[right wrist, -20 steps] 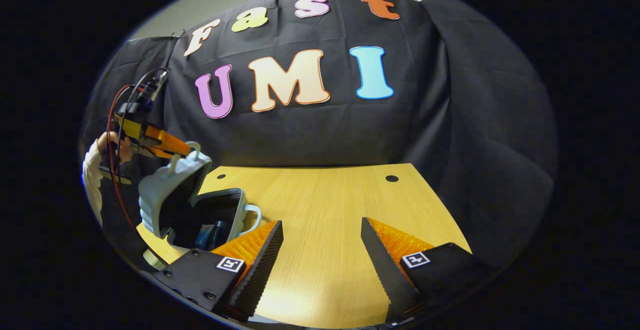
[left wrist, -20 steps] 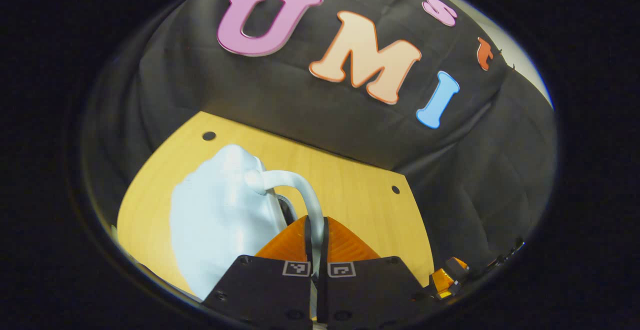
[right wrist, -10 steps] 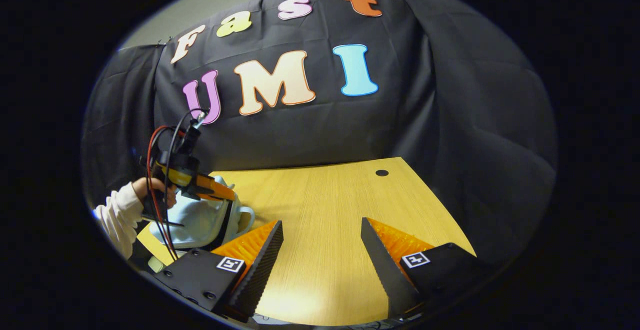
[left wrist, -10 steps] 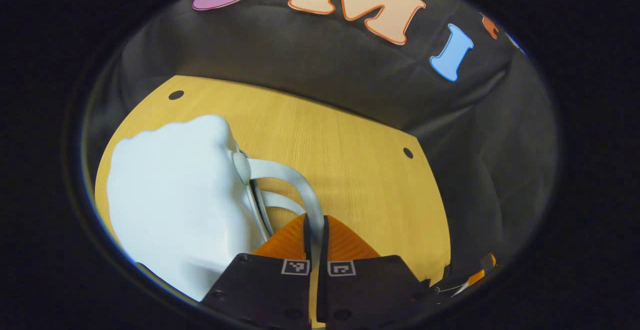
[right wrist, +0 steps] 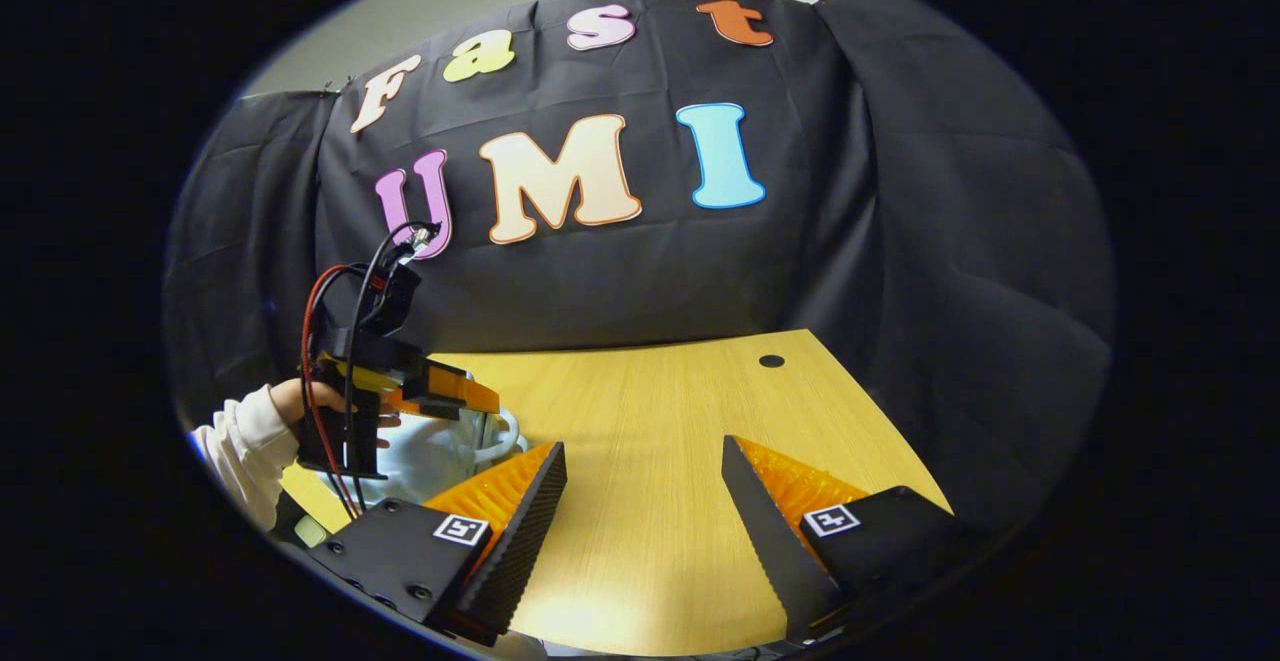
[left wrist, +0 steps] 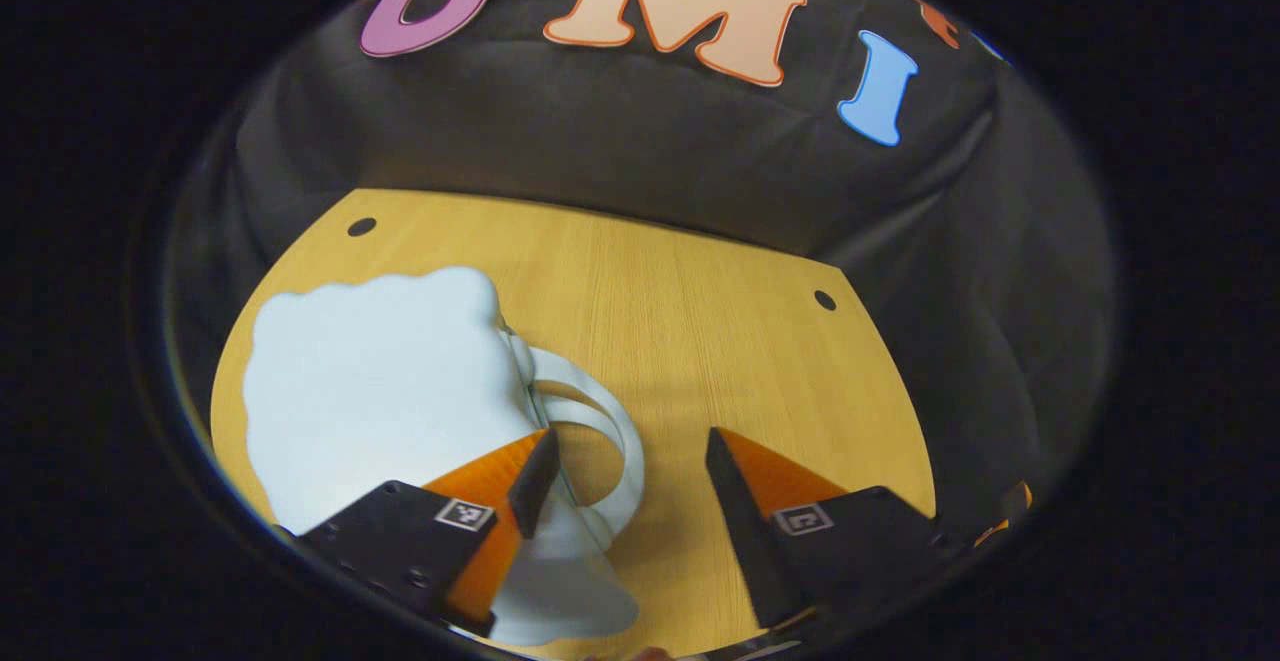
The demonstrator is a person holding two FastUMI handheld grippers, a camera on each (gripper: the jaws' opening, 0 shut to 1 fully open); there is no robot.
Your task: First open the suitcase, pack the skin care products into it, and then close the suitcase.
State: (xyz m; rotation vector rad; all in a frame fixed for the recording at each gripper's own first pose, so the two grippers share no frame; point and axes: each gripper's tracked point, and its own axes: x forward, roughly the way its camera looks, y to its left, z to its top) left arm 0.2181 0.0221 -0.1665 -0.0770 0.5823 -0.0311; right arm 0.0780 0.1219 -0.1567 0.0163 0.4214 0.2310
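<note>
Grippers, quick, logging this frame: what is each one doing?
Left gripper: open, over the suitcase handle, holding nothing.
Right gripper: open, empty, above the table.

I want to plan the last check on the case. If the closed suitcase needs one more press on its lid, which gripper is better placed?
Left. The left gripper hangs open right above the suitcase, beside its handle. The right gripper is open over bare table, farther away.
</note>
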